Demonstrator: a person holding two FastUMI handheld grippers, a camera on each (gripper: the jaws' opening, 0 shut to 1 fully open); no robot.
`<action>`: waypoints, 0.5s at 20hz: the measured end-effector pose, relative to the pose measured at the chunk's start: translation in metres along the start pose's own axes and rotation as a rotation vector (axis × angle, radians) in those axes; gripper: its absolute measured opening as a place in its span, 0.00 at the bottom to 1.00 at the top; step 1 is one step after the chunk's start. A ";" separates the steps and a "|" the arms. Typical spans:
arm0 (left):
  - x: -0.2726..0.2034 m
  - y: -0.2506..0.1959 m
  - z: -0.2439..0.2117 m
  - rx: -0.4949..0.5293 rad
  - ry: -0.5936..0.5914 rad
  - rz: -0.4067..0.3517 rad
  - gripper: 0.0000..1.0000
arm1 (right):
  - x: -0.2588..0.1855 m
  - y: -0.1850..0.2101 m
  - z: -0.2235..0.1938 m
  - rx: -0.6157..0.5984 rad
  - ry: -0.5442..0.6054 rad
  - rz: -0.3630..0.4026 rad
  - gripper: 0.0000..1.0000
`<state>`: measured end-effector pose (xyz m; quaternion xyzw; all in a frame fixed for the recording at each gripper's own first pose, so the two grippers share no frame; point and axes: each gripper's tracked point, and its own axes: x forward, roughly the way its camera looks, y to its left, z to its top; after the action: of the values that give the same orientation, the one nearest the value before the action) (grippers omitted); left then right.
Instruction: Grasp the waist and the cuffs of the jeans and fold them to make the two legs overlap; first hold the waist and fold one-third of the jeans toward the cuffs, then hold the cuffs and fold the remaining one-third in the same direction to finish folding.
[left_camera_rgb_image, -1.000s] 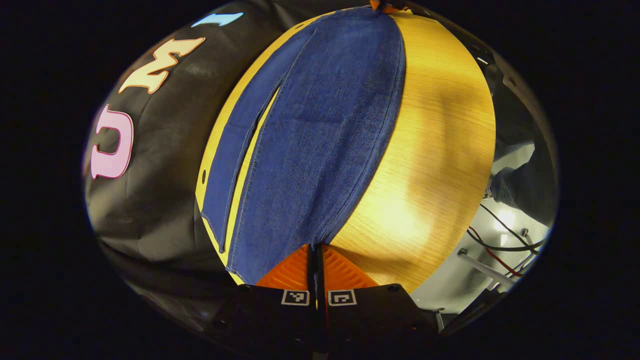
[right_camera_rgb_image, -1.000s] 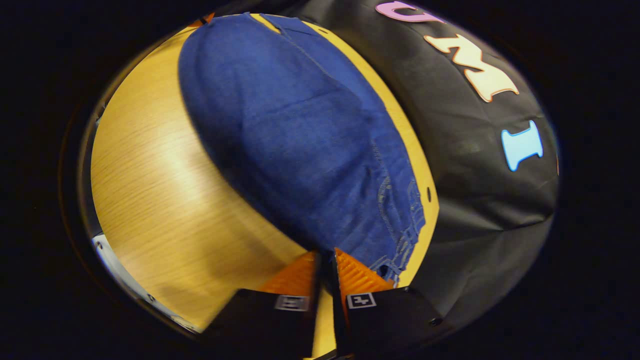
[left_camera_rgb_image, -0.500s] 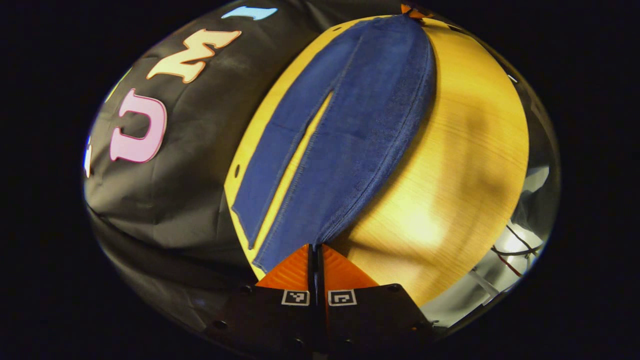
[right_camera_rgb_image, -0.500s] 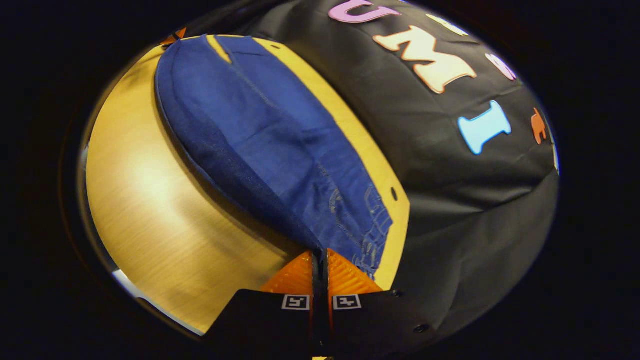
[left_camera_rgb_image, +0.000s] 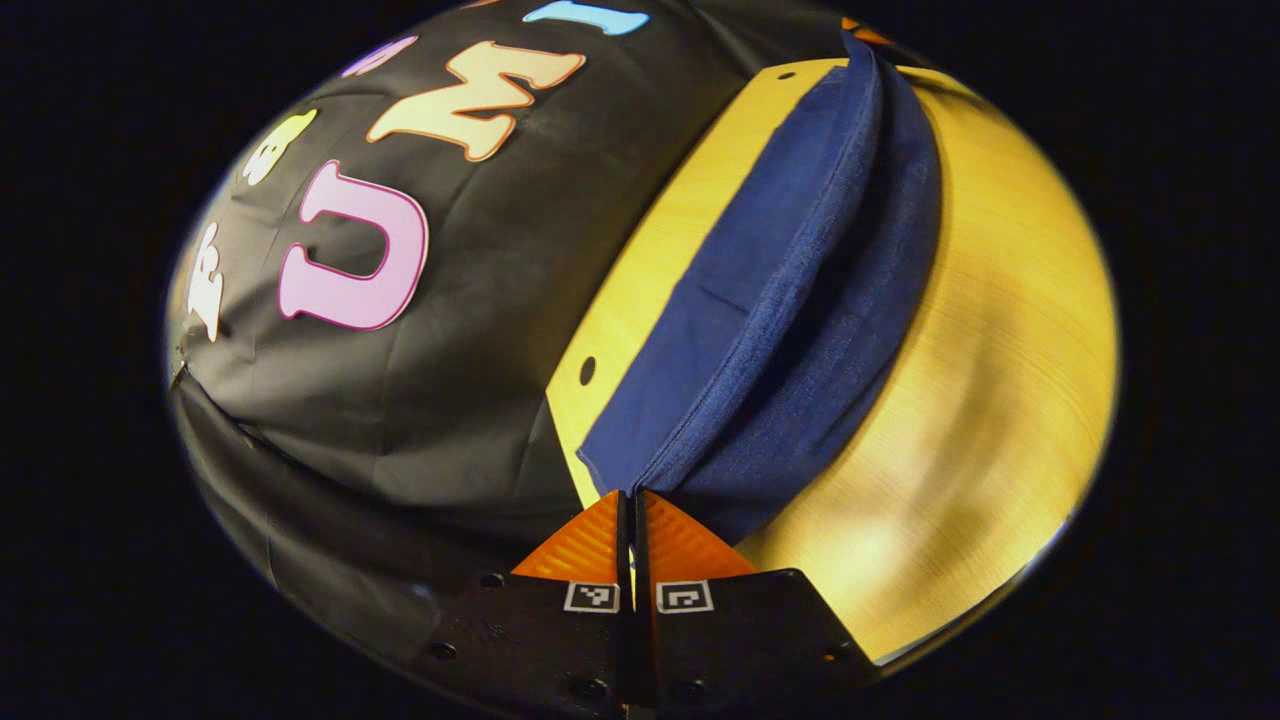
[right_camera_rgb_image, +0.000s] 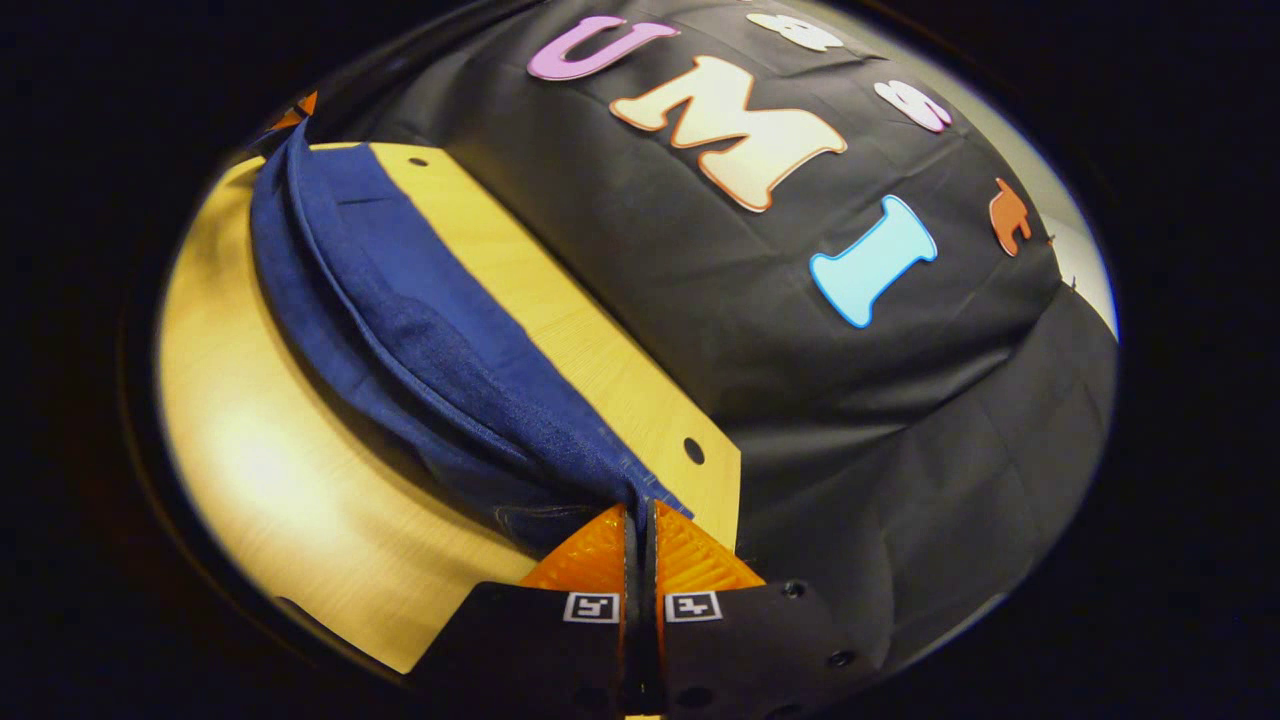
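Note:
Dark blue jeans (left_camera_rgb_image: 800, 330) lie along the wooden table (left_camera_rgb_image: 980, 400), one leg lifted and curving over the other. My left gripper (left_camera_rgb_image: 630, 492) is shut on the raised edge of the jeans at one end. At the opposite end my right gripper (right_camera_rgb_image: 641, 503) is shut on the jeans (right_camera_rgb_image: 430, 350) too, with denim stitching bunched just before its fingers. The lifted layer hangs as a long fold between the two grippers, above the lower leg on the table (right_camera_rgb_image: 250, 450). Far off in each view, a small bit of the other gripper peeks out at the jeans' far end.
The booth's black cloth wall (left_camera_rgb_image: 430, 350) runs close along the table's far edge (right_camera_rgb_image: 600, 350). Small round holes (left_camera_rgb_image: 587, 371) sit near the table's corners (right_camera_rgb_image: 693, 451). Bare wood lies on the side of the jeans away from the wall.
Both grippers have carried the held leg up and over toward the cloth wall. The gap between the two legs has closed, and the lifted layer now overhangs the other leg.

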<state>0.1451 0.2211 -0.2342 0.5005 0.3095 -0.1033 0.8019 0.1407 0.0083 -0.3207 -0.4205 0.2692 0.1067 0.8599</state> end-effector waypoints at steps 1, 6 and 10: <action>0.009 0.009 0.005 -0.023 0.002 0.015 0.00 | 0.012 -0.002 0.007 0.039 -0.007 -0.018 0.02; 0.064 0.025 0.031 -0.143 0.020 0.037 0.00 | 0.075 -0.001 0.026 0.251 0.003 -0.064 0.00; 0.114 0.024 0.042 -0.211 0.052 0.040 0.00 | 0.130 0.012 0.028 0.250 0.022 -0.041 0.02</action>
<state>0.2629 0.2129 -0.2723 0.4221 0.3293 -0.0412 0.8436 0.2548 0.0323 -0.3865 -0.3168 0.2813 0.0501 0.9044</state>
